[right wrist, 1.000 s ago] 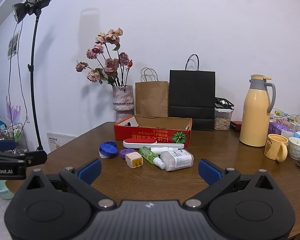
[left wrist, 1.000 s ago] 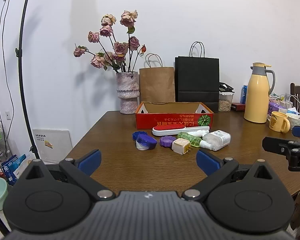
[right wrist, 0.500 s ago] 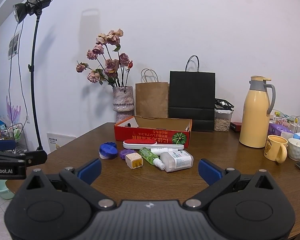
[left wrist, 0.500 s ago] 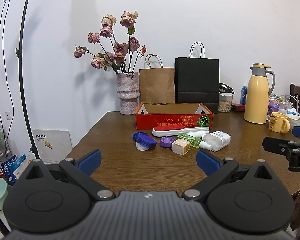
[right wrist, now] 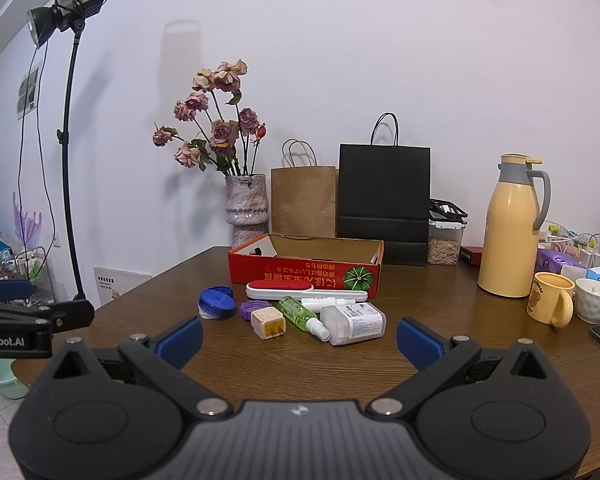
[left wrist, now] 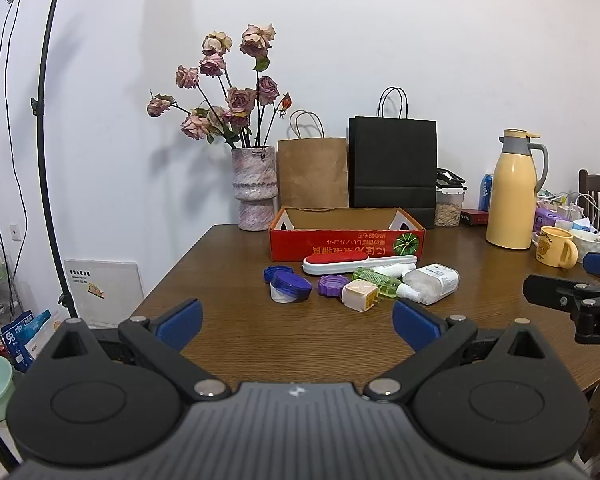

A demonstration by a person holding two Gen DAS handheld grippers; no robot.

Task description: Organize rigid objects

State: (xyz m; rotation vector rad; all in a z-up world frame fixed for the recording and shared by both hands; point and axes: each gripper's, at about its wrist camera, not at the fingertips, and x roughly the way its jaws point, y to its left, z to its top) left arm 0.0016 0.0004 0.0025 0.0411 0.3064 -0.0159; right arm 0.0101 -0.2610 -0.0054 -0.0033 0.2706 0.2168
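An open red cardboard box [left wrist: 346, 240] [right wrist: 304, 274] stands mid-table. In front of it lie a red and white lint brush [left wrist: 358, 263] [right wrist: 306, 290], a blue-lidded white jar [left wrist: 290, 287] [right wrist: 217, 307], a purple cap [left wrist: 332, 285] [right wrist: 253, 309], a cream cube plug [left wrist: 360, 297] [right wrist: 268, 322], a green spray bottle [left wrist: 386, 286] [right wrist: 304, 317] and a clear white bottle [left wrist: 432, 281] [right wrist: 354, 323]. My left gripper [left wrist: 298, 322] and right gripper [right wrist: 300, 338] hover open near the table's front, short of the pile, both empty.
At the back stand a vase of dried roses [left wrist: 256, 188], a brown paper bag [left wrist: 312, 172] and a black bag [left wrist: 394, 168]. A yellow thermos [right wrist: 510, 228], a yellow mug [right wrist: 550, 298] and a white cup [right wrist: 596, 300] crowd the right. A light stand [right wrist: 66, 140] rises left of the table.
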